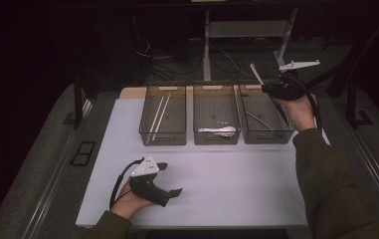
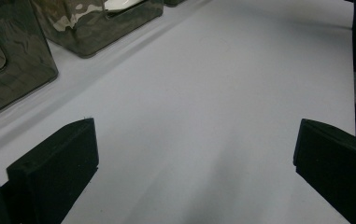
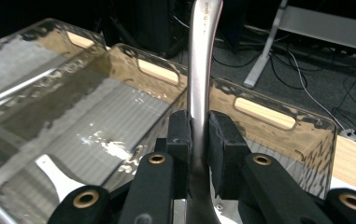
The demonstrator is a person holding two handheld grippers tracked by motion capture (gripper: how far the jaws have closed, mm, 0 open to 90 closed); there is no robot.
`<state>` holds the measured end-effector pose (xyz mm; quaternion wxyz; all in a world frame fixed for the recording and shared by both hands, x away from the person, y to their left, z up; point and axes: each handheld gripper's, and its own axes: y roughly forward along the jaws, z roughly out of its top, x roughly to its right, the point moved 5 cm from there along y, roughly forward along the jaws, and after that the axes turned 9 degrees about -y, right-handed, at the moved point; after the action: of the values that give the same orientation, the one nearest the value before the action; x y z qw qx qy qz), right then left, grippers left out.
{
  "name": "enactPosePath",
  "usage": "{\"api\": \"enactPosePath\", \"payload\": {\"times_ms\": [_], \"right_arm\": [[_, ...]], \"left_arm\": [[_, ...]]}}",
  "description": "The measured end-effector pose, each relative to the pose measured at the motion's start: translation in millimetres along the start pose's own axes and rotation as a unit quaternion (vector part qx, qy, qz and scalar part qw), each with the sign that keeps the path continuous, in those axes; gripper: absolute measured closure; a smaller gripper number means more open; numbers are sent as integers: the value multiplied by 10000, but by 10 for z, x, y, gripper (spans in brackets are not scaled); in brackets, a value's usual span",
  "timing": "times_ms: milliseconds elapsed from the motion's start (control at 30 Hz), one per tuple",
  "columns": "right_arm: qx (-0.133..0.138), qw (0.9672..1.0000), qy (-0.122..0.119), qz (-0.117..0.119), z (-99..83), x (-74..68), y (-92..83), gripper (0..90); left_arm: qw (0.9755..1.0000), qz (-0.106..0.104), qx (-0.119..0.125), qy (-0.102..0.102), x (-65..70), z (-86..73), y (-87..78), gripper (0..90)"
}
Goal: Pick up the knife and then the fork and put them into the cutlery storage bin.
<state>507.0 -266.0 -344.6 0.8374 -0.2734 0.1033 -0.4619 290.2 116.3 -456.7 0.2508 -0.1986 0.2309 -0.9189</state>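
High view: three clear bins are seen in a row; chopsticks [image 1: 158, 113] lie in the left bin [image 1: 162, 134], a white spoon [image 1: 218, 130] in the middle bin [image 1: 217, 137], a metal utensil in the right bin [image 1: 269, 135]. Left gripper view: the left gripper [image 2: 192, 154] is held wide open, empty, over the white table [image 2: 222, 84]. Right gripper view: the right gripper [image 3: 199, 140] is clamped on a metal handle [image 3: 200, 74], raised above the bins.

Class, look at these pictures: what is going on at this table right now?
A person is sorting cutlery into three clear plastic bins. The right gripper is shut on a silver metal utensil handle, held above the right-hand bin. The left gripper rests open on the white table. The middle bin holds a white plastic spoon, the left bin pale chopsticks.
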Motion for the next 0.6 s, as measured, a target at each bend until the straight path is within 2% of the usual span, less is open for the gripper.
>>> {"api": "enactPosePath", "payload": {"times_ms": [200,400,600], "right_arm": [[-2,9999,53,-100,-78,105,122,793],[-114,9998,57,-178,-152,127,215,793],[-222,9996,-73,-186,-236,136,256,793]], "left_arm": [[10000,-11,54,-48,-7,1,-2,0],[10000,-9,58,-52,-5,2,-6,0],[10000,-9,25,-34,-5,-1,-2,0]]}}
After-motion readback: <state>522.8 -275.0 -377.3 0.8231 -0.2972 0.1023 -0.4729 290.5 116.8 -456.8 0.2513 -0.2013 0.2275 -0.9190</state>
